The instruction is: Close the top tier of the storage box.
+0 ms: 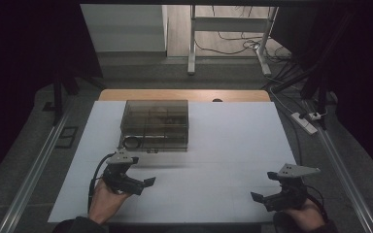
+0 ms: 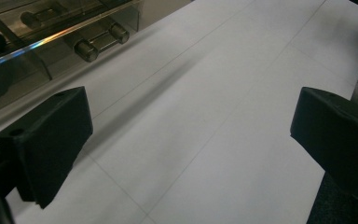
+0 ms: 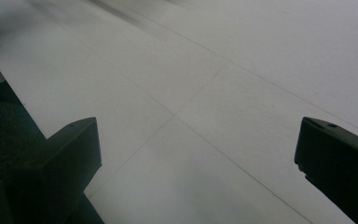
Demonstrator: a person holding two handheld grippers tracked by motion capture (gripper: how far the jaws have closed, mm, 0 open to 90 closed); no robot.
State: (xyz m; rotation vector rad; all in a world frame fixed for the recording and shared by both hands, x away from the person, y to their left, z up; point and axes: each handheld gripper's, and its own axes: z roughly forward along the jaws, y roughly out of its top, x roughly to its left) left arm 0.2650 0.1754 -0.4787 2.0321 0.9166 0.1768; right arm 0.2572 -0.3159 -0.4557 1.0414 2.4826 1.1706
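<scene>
A smoky see-through compartment box (image 1: 154, 124) stands on the white table (image 1: 233, 145), left of centre toward the back. My left gripper (image 1: 143, 171) is held just in front of the box, pointing right, jaws wide apart with nothing between them. In the left gripper view the gripper (image 2: 191, 140) looks over bare table, with the box (image 2: 23, 51) and a small metal dumbbell-shaped part (image 2: 100, 41) on its front at the upper left. My right gripper (image 1: 263, 186) hovers near the front right corner, pointing left, open and empty. The right gripper view shows it (image 3: 196, 163) over bare white table (image 3: 205, 93).
A wooden strip (image 1: 184, 94) runs along the table's far edge. Metal rails (image 1: 34, 170) flank the table on both sides. A power strip (image 1: 305, 121) and cables lie on the floor at the right, and a metal frame leg (image 1: 192, 43) stands behind.
</scene>
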